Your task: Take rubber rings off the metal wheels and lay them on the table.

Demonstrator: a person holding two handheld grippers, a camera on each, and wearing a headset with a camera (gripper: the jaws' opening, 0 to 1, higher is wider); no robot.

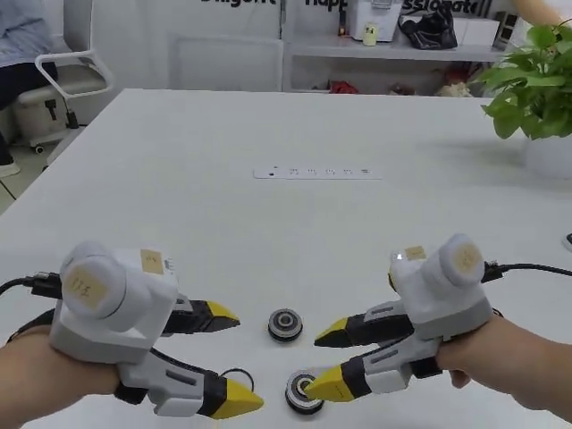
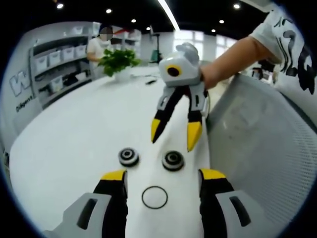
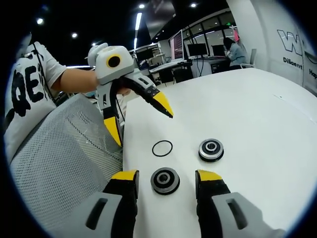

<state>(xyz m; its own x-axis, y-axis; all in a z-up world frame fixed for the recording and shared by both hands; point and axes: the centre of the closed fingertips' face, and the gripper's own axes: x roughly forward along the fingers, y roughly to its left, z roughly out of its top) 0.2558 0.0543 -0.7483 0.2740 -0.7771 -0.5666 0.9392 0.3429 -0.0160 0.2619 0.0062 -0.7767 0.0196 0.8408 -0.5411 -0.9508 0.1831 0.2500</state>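
Progress: one rubber ring [image 2: 154, 197] on worktop [image 1: 268, 232], lower centre | metal wheels [image 1: 285, 324] look still ringed | left gripper [image 1: 247, 359], right gripper [image 1: 313, 365] fingers wide, empty.

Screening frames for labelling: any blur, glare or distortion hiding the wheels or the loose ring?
Left gripper view: heavy fisheye bend, bright ceiling lights, ring crisp. Right gripper view: same bend, dark above, both wheels clear. Head view: even light, faint shadows, wheels sharp, ring half hidden by the left gripper.

Left gripper [image 1: 247, 359] and right gripper [image 1: 313, 365]: pale grey shells, black yellow-tipped jaws, black cables [image 1: 527, 266]; white shirt [image 3: 27, 89], black lettering, possibly "QE".
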